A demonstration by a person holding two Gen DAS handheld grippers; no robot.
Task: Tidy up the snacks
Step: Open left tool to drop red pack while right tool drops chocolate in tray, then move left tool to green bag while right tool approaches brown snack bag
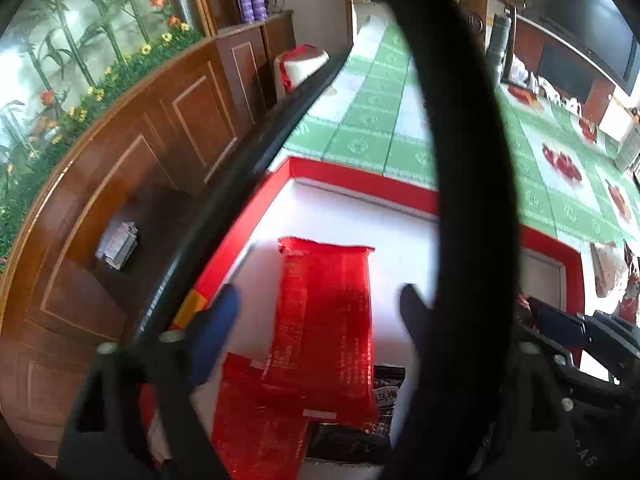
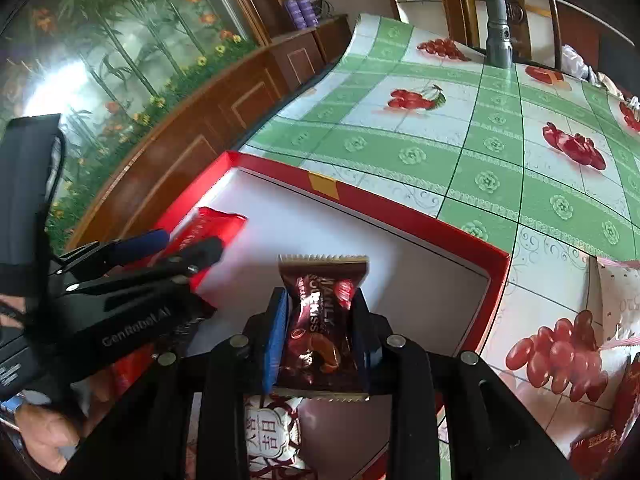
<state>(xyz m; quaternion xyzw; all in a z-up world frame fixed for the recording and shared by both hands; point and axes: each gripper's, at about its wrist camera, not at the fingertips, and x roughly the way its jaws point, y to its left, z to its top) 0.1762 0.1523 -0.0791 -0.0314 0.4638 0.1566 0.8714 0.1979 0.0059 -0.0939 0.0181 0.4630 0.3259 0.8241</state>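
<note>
A: Where do my two tools stand over the shallow red-walled cardboard box (image 2: 496, 276) with the white floor?

B: My left gripper (image 1: 320, 304) hangs with jaws spread wide, holding nothing; the flat red foil snack packet (image 1: 324, 320) lies loose on the floor between its fingers, near the left wall. My right gripper (image 2: 320, 332) is clamped on the dark brown chocolate wrapper (image 2: 320, 320), held above the box's middle.

A: Free room?

B: The white floor is bare toward the far and right walls; beyond them lies the green checked fruit-print tablecloth (image 2: 460, 120).
</note>
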